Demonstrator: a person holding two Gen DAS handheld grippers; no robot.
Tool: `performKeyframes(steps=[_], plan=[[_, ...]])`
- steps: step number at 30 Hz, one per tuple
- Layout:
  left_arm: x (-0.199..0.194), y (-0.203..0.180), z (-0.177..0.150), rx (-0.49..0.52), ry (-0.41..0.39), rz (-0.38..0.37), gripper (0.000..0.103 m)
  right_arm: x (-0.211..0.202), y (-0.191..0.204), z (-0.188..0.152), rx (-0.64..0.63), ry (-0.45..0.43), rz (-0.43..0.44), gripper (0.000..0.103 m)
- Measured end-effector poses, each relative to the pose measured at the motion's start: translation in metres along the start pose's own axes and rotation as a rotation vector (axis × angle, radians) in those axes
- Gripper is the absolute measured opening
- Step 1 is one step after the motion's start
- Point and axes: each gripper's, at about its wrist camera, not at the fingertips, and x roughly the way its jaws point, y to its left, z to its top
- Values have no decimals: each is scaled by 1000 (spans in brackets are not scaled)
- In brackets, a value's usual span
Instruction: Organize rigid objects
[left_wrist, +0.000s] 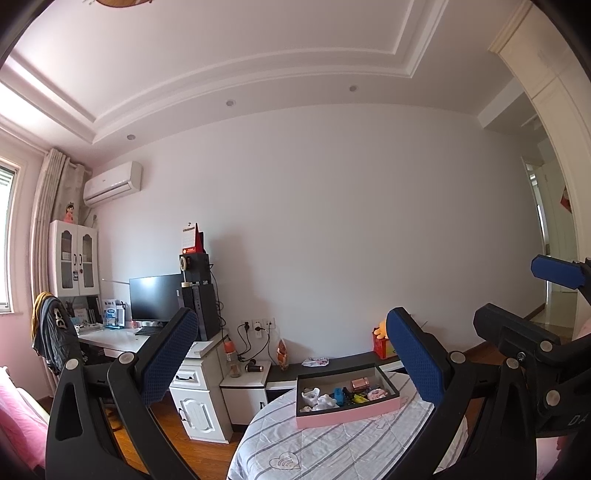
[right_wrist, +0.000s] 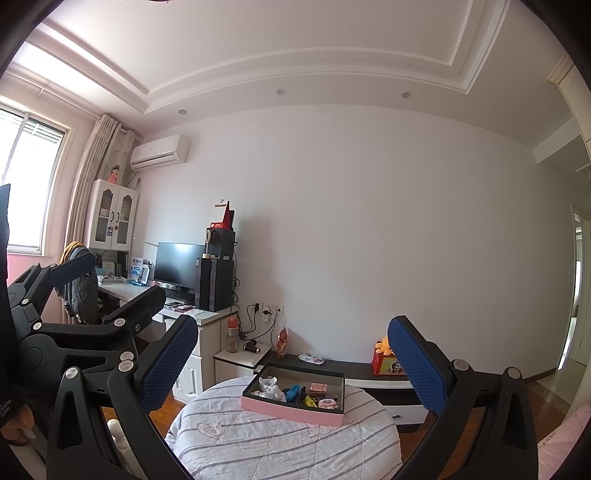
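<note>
1. Left wrist view, nearest: the left gripper (left_wrist: 291, 354) has its blue-padded fingers (left_wrist: 168, 358) spread wide with nothing between them, raised well above the bed (left_wrist: 332, 446). The right gripper (right_wrist: 293, 360) is likewise spread and empty; its fingers frame the tray from above.
2. Next out, on the striped quilt near the foot of the bed, sits the pink tray (right_wrist: 291, 408) with a dark inner wall. The small rigid items already lie inside it: a white figurine (right_wrist: 269, 386), a blue piece (right_wrist: 291, 392), a yellow piece (right_wrist: 309, 400), a copper-coloured box (right_wrist: 318, 387) and a pink round item (right_wrist: 328, 403). They lie loosely, some touching.
3. Such a scene fits either sorting about to happen in the tray or items gathered and grippers drawn back; I cannot tell which.
4. Any grasp here would do best by coming down square over one item, fingers clear of its neighbours and the tray wall; the figurine looks likeliest to slip.
5. Farthest: a low cabinet (right_wrist: 354, 369) along the wall, with a desk (right_wrist: 129, 291) and monitor (right_wrist: 179, 264) beyond.
</note>
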Motion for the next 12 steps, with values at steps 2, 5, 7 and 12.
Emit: performKeyframes(steps=[2, 5, 7, 12], plan=[[0, 0, 0, 1, 1, 0, 103, 0, 0, -1, 0, 0, 0, 103], [0, 0, 0, 0, 1, 0, 103, 0, 0, -1, 1, 4, 1, 103], [0, 0, -1, -2, 1, 0, 103, 0, 0, -2, 1, 5, 0, 103], [2, -2, -2, 3, 6, 4, 103, 1, -2, -3, 4, 10, 0, 103]])
